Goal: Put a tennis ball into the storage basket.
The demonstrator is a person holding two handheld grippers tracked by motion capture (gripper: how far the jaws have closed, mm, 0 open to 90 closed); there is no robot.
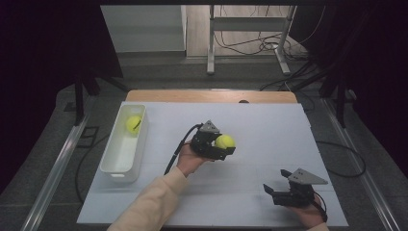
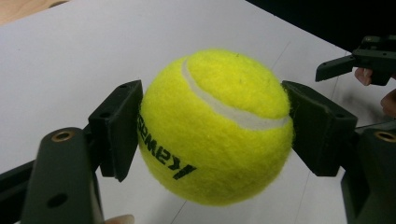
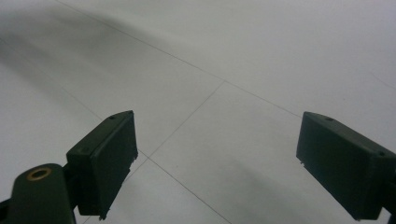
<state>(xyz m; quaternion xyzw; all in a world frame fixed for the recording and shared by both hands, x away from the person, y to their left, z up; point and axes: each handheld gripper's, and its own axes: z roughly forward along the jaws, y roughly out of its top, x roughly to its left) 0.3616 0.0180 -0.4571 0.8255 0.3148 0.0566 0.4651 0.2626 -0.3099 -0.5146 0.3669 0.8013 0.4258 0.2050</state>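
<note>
Firmly, the left gripper (image 1: 226, 144) clamps a tennis ball (image 1: 224, 141); the right gripper (image 1: 274, 191) gapes wide, empty

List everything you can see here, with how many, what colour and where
tennis balls: 2, yellow-green; one clamped in the left gripper above the middle of the table, one lying in the far end of the bin
bin: 1, white, oblong, at the left edge of the table
table: 1, white top with a wooden strip along the far edge
desk frame: 1, grey metal legs, on the floor beyond the table
cables: several, black, on the floor behind the table
left gripper: 1, black, shut on a tennis ball
right gripper: 1, black, jaws apart, low at the near right of the table
sleeve: 1, cream, on the left forearm
</note>
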